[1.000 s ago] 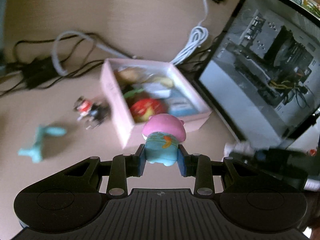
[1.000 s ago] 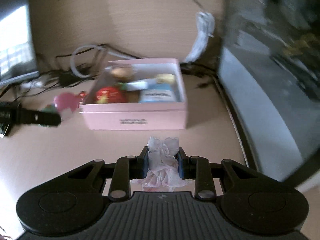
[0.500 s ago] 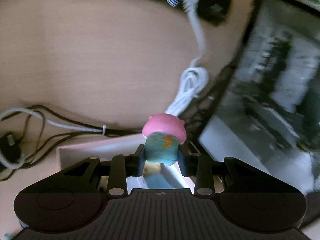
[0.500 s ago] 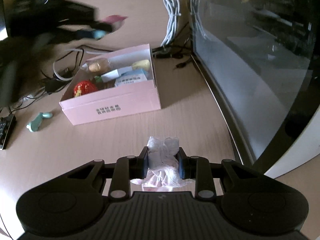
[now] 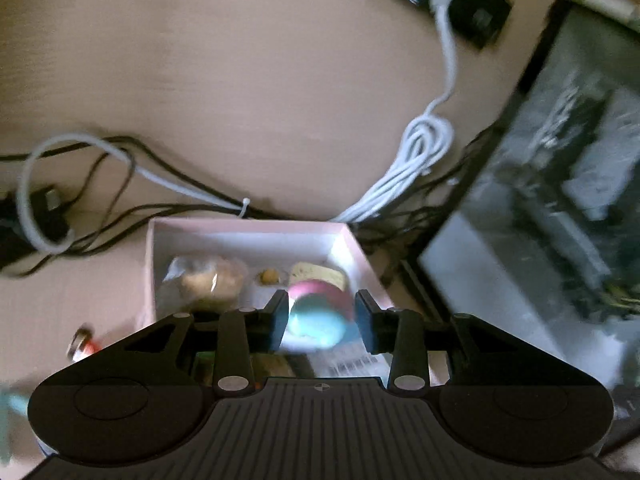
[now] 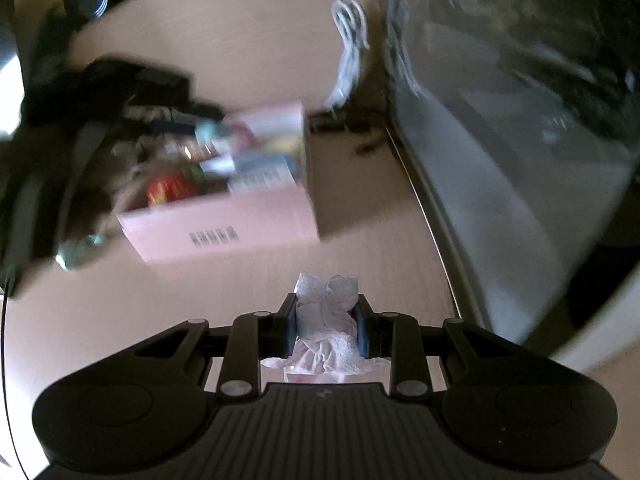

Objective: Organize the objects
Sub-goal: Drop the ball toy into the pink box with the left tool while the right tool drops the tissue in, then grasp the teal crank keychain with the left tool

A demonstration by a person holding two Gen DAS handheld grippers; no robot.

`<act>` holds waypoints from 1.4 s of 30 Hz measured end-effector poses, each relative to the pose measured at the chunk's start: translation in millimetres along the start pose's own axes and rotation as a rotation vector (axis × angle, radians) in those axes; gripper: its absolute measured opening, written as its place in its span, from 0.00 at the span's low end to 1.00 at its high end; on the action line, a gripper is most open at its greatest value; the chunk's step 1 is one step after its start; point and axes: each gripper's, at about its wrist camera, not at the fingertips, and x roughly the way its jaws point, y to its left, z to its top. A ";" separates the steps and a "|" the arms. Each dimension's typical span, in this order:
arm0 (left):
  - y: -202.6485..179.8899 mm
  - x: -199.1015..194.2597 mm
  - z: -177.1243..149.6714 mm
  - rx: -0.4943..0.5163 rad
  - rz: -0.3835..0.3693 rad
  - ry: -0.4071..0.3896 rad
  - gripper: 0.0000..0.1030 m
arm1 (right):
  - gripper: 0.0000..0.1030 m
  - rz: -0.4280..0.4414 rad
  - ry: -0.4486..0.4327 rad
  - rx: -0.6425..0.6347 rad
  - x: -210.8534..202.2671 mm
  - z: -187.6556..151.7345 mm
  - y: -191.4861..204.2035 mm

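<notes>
Wooden table (image 5: pixel 248 80) held a pink box (image 6: pixel 224 232); only the right view showed the right gripper (image 6: pixel 326 320) with jaws clamped on a lacy cloth (image 6: pixel 324 332), while the left gripper (image 5: pixel 322 320) had jaws apart around a pink-and-teal toy (image 5: pixel 316 316).

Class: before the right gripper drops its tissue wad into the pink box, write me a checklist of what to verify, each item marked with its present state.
1. Right gripper grips the tissue wad: ok.
2. Right gripper above the pink box: not ok, short of it.
3. Left gripper out of the box opening: not ok, over it.
4. Pink-and-blue toy released: cannot tell, blurred.
5. Free space in box: cannot tell.
</notes>
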 end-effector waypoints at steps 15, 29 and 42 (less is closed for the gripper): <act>71.7 -133.7 -83.7 -0.190 0.088 0.012 0.38 | 0.26 0.158 -0.118 0.113 101.9 171.8 48.0; 159.4 -191.6 -126.3 -0.415 0.289 -0.031 0.38 | 0.32 0.089 0.056 0.055 183.1 199.7 65.7; 164.7 -102.1 -55.1 -0.013 0.360 0.043 0.38 | 0.53 0.180 -0.057 -0.477 96.7 126.8 195.8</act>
